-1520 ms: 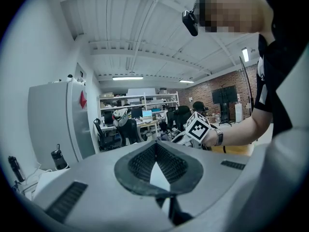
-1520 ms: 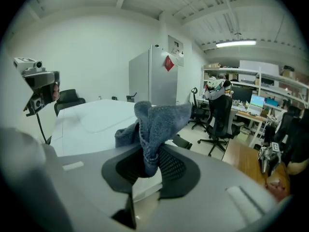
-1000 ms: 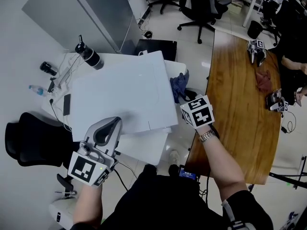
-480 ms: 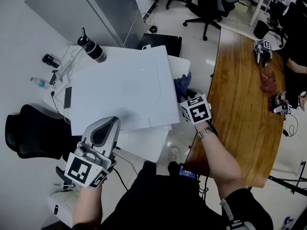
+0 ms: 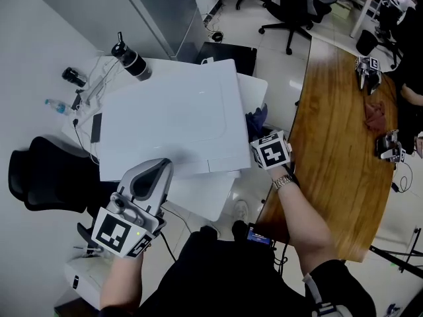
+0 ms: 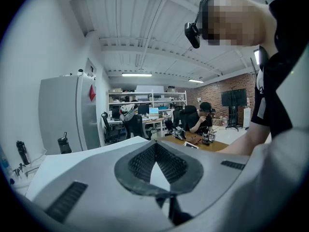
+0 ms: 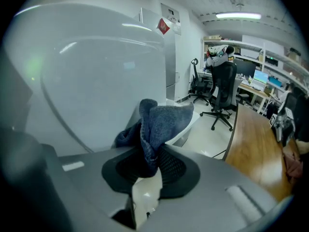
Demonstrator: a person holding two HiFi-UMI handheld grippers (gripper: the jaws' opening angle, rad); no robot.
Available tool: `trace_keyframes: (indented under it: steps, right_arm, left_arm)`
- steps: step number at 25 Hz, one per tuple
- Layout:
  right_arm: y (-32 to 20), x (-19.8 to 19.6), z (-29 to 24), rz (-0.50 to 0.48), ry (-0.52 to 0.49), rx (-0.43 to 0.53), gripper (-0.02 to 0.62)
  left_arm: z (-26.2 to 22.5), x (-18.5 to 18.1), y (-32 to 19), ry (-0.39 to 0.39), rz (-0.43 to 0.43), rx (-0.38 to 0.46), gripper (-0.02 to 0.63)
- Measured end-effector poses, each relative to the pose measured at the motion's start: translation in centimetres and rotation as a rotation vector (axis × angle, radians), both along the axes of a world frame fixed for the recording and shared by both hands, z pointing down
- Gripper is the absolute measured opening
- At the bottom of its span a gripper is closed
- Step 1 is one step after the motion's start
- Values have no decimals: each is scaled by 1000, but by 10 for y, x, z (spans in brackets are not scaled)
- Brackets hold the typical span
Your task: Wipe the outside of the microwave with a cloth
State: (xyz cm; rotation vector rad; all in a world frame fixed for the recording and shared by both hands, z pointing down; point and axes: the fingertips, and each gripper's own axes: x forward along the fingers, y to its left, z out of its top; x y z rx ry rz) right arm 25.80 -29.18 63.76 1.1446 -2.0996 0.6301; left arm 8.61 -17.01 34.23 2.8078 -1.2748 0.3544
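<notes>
Beside the right side wall of the microwave (image 5: 172, 121), the right gripper (image 7: 149, 163) grasps a bunched blue cloth (image 7: 159, 122), the wall lying just to its left. The left gripper (image 6: 155, 149), clenched and empty, sits at the microwave's near top edge.

I count one white microwave (image 5: 172, 117), one blue cloth (image 7: 161, 122) and two sets of tongs, the left tongs (image 6: 155, 150) and the right tongs (image 7: 150, 153); nearby, one dark flask (image 5: 132, 60), one clear bottle (image 5: 55, 105), and one wooden tabletop (image 5: 330, 144) bearing one red rag (image 5: 378, 116).
</notes>
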Motion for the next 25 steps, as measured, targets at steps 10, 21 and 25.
trace_keyframes:
  steps: [10,21,25]
  right_arm:
    - [18,17,1,52,47,-9,69]
    - [72,30,-52,138,99,82,69]
    - [103,26,-82,163,118,129,69]
  left_arm:
    - [5,0,6,32,30,-13,3]
    - [13,-19,38,99,75,-24,5]
    - [15,-27,57,125,100,-27,5]
